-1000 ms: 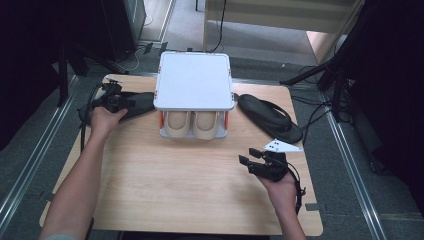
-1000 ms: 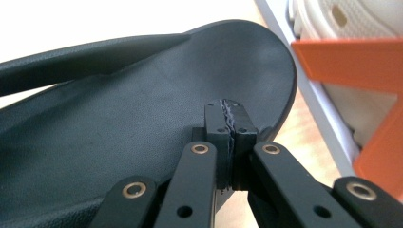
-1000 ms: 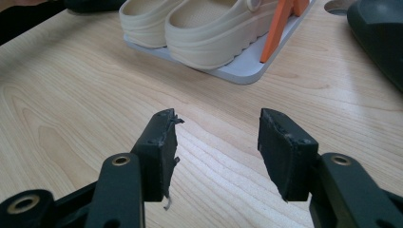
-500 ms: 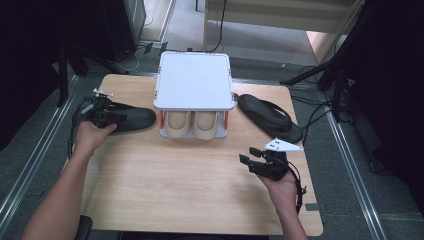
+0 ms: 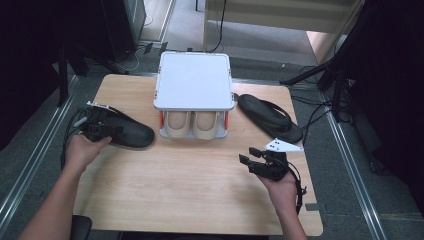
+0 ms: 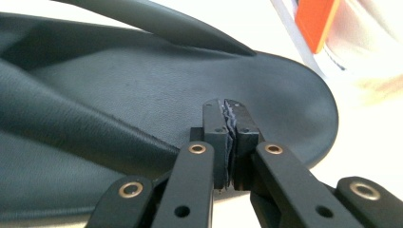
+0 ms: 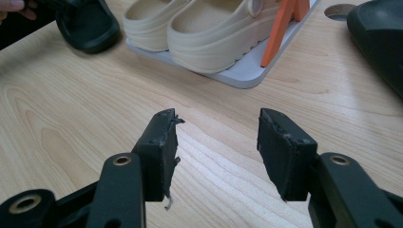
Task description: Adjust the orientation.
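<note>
- While the left hand-held gripper (image 5: 100, 131) sits at the left of the high view, its jaws are pressed together with almost no gap, over a black sandal (image 5: 122, 131).
- In the left gripper view the closed tips (image 6: 227, 114) lie against the sandal's dark footbed (image 6: 142, 95); whether a strap edge is pinched between them I cannot tell.
- That sandal lies on the worktop (image 5: 190, 190) at the left middle of the high view, its toe just beside the rack (image 5: 194, 80), not touching it.
- The left hand (image 5: 85, 150) holds the gripper from below in the frame.
- The right hand-held gripper (image 5: 257, 162) is in the lower right of the high view, with its jaws wide apart and nothing between them.
- In the right gripper view the open tips (image 7: 216, 137) hover over bare wood, well short of the rack.
- The rack is a white two-level stand with orange posts (image 7: 280, 28), at the upper centre of the high view.
- A pair of beige clogs (image 5: 192, 124) stands on its lower shelf, toes toward the person.
- A second black sandal (image 5: 270, 117) lies on the worktop at the right of the rack, angled toward the lower right of the frame, near the right gripper but apart from it.
</note>
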{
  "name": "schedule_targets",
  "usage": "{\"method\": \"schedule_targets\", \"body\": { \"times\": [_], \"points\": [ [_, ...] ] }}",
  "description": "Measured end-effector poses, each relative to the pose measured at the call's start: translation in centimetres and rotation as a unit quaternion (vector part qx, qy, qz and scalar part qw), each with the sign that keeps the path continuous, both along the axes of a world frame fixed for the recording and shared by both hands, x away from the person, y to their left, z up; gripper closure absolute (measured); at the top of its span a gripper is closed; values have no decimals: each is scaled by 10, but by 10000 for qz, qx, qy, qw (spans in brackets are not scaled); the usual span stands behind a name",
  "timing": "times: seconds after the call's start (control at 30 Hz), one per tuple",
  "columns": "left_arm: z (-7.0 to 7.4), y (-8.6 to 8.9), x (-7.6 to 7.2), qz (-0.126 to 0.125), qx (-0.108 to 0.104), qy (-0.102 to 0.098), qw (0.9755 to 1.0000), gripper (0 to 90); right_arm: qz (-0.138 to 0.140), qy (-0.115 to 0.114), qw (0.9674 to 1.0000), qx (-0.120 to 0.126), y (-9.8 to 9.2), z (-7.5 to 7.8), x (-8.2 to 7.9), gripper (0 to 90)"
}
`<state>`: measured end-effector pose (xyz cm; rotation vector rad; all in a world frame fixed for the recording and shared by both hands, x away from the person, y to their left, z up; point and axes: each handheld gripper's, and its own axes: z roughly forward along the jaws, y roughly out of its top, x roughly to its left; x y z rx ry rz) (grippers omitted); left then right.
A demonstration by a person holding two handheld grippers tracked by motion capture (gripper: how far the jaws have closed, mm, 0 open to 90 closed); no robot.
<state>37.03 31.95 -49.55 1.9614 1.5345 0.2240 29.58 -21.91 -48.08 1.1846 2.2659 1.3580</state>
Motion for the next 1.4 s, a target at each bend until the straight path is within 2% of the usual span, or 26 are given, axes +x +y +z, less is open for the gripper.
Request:
{"method": "schedule_targets", "body": {
  "times": [0.17,0.27,0.37,0.43,0.53,0.63,0.7,0.8,0.83,1.1,1.4],
  "points": [
    [2,4,-13,34,-67,-27,10000,878,-23,-7,10000,-13,0,0,-1,494],
    [2,6,-20,58,-38,-11,10000,876,-31,-5,10000,-5,0,0,-1,494],
    [3,8,-24,94,-42,5,9999,873,-35,-3,10000,-18,0,0,-1,494],
    [5,9,-25,162,-81,-62,9998,861,-35,-10,10000,-11,0,0,-1,494],
    [10,12,-27,277,-154,-191,9993,799,-35,-13,10000,-11,0,0,-1,494],
    [16,15,-28,391,-108,-244,9989,675,-25,-17,10000,-26,0,0,0,494],
    [20,19,-30,540,5,-322,9980,585,-30,-9,10000,-27,0,0,0,494],
    [23,26,-31,703,-23,-389,9968,506,-38,-16,10000,-33,0,0,0,494],
    [23,29,-32,809,-89,-418,9958,488,-45,-15,10000,-32,0,0,0,494],
    [9,40,-26,1208,-44,-286,9923,395,-60,-13,10000,-34,-1,0,0,494],
    [-7,31,-11,1223,85,-105,9924,371,-59,-6,10000,-78,0,-1,1,494]
  ]
}}
